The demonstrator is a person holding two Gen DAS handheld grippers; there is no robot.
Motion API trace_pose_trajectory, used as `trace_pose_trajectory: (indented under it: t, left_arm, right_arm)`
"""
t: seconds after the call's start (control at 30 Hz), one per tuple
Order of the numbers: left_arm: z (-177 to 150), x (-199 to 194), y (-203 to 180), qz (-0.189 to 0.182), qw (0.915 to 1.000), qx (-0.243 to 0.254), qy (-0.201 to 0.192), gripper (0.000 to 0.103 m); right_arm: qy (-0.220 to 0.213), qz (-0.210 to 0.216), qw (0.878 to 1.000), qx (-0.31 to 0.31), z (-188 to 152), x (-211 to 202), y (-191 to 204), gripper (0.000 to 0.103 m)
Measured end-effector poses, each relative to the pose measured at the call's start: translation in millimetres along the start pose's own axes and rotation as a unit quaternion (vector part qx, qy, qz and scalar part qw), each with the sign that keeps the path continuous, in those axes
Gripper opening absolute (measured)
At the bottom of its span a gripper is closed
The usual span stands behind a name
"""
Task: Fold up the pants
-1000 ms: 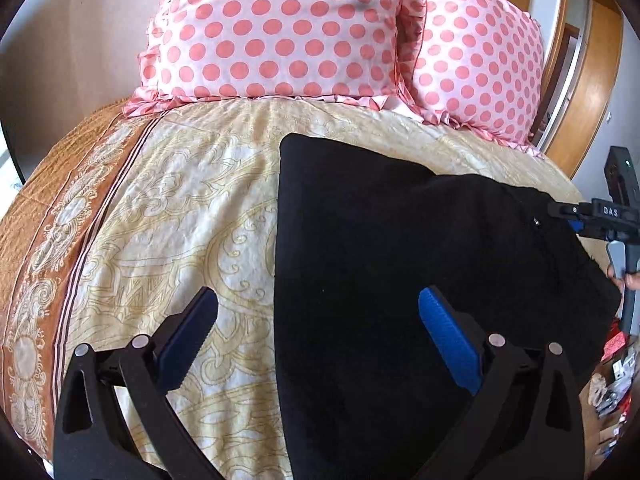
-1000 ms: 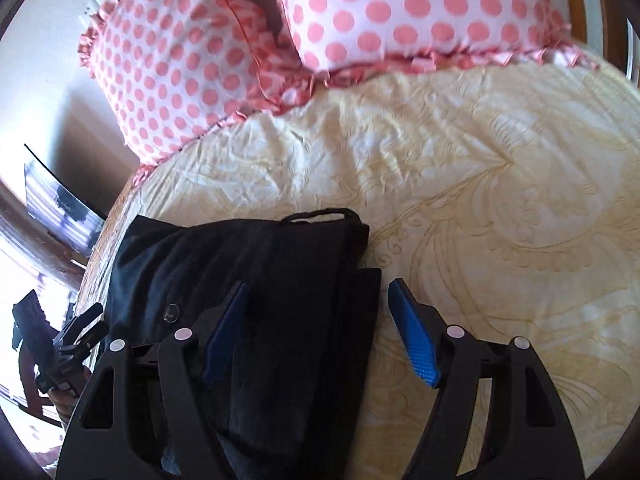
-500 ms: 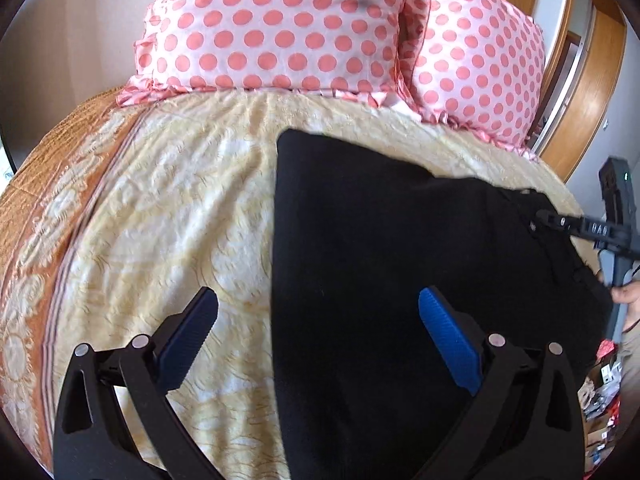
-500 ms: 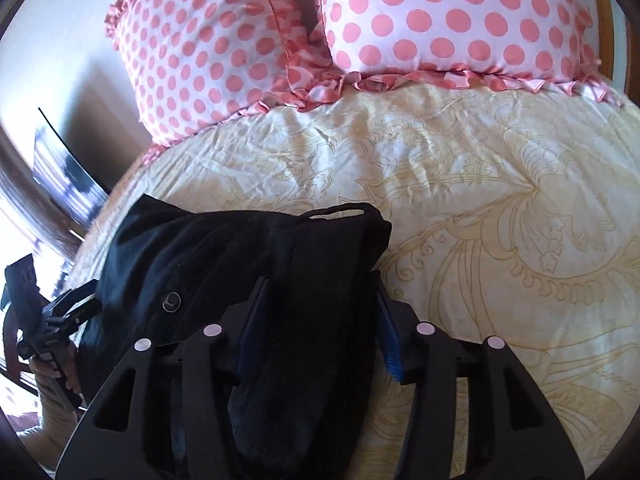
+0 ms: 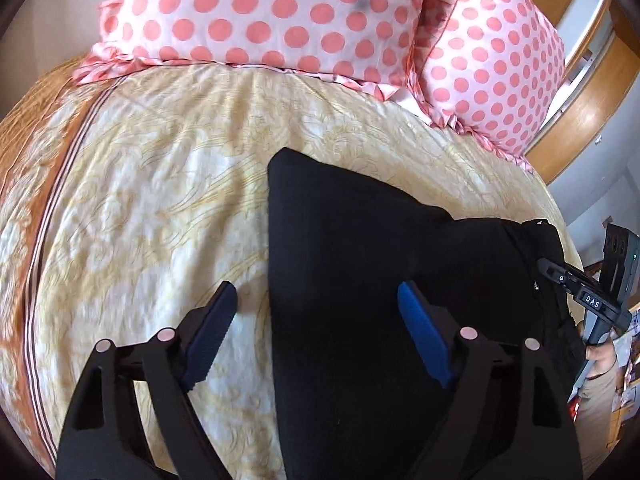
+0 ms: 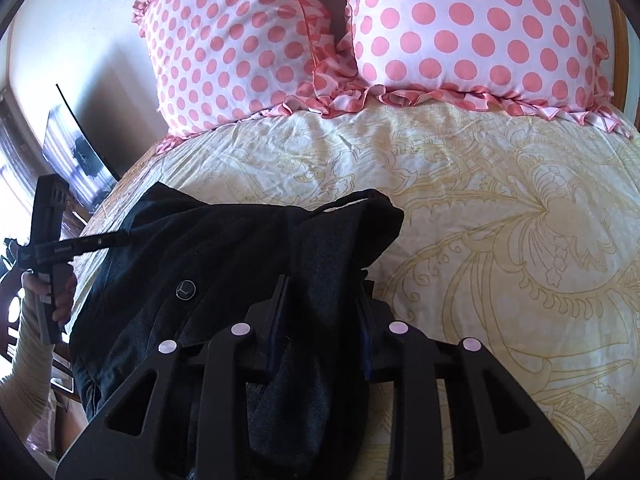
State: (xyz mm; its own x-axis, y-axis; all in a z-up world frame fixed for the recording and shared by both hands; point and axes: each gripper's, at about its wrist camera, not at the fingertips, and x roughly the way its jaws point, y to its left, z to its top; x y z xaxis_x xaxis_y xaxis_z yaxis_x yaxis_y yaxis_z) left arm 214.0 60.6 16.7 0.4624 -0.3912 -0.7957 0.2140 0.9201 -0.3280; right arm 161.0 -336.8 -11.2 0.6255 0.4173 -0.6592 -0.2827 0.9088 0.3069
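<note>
On the bed, the right gripper, jaws just narrowed, pinches the waistband of the black pants while the left gripper, closing but clear, straddles the leg edge: seat that grip first, then lift both ends level.

Two close, downward views, shared bed

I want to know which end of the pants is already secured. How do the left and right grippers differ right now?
The right gripper has its jaws nearly together, pinching the waist end of the black pants; the left gripper stands wide, one pad over the bedspread and one over the fabric, pressing nothing. The right has just been closing on cloth; the left has only begun narrowing. Both have black frames with blue pads and point down at the bed.
</note>
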Motion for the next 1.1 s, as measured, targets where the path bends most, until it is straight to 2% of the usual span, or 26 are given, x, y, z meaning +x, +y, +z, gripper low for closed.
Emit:
trace_pose_trajectory:
  t: [0.03,0.13,0.17,0.2,0.23,0.27,0.37,0.53,0.7,0.77,0.83,0.9,1.0,1.07,1.1]
  left_arm:
    - [2.6,1.9,-0.8,-0.001,1.0000,-0.001,0.001,0.077]
    - [4.9,4.9,-1.7,-0.010,0.9999,-0.010,0.000,0.048]
    - [4.6,4.0,-1.7,-0.005,0.9999,-0.011,-0.007,0.031]
    - [4.2,1.4,-2.6,-0.007,0.9998,-0.008,-0.014,0.024]
    - [4.3,-3.0,-5.8,-0.018,0.9996,0.000,-0.021,0.011]
    - [6.1,-5.5,-8.2,-0.021,0.9994,0.003,-0.026,0.008]
    - [12.4,-13.6,-17.0,-0.007,0.9986,0.025,-0.046,0.007]
    - [39.2,-18.2,-24.1,0.000,0.9966,0.036,-0.074,0.007]
    - [81.6,-12.4,-21.9,0.024,0.9922,0.007,-0.122,0.007]
    - [96.7,-2.7,-19.5,0.046,0.9901,-0.002,-0.133,0.007]
    - [106.0,17.9,-14.1,0.074,0.9912,-0.004,-0.109,0.008]
    - [104.3,39.5,-2.2,0.081,0.9941,-0.024,-0.068,0.008]
    - [98.4,53.6,0.0,0.098,0.9931,-0.021,-0.061,0.014]
    - [97.3,57.4,-5.7,0.124,0.9904,-0.008,-0.060,0.026]
    - [98.4,58.4,-8.6,0.139,0.9886,-0.002,-0.057,0.029]
  right_arm:
    - [0.002,0.001,1.000,0.002,0.3,0.9,-1.2,0.036]
    - [-0.003,0.005,1.000,0.000,-0.6,1.2,-2.2,0.034]
    - [-0.008,0.006,1.000,-0.008,-1.4,-0.5,-0.6,0.032]
    - [-0.012,0.005,1.000,-0.011,-1.8,-1.4,0.6,0.028]
    - [-0.018,0.005,1.000,-0.013,-1.1,-3.5,1.4,0.025]
    - [-0.024,0.007,1.000,-0.012,0.2,-5.4,1.3,0.023]
    - [-0.040,0.013,0.999,-0.013,10.8,-10.6,1.4,0.019]
    - [-0.056,-0.006,0.998,-0.031,39.2,-4.1,5.7,0.016]
    - [-0.088,-0.033,0.995,-0.038,85.6,16.8,7.5,0.016]
    - [-0.087,-0.047,0.994,-0.038,99.7,30.9,6.9,0.016]
    - [-0.060,-0.065,0.995,-0.039,106.8,50.3,4.2,0.016]
    - [-0.015,-0.101,0.993,-0.052,105.4,73.0,3.4,0.016]
    - [-0.003,-0.130,0.989,-0.069,102.3,80.8,7.8,0.018]
    - [0.001,-0.154,0.985,-0.076,101.5,84.0,10.7,0.026]
    - [0.005,-0.165,0.983,-0.082,100.8,86.6,11.8,0.034]
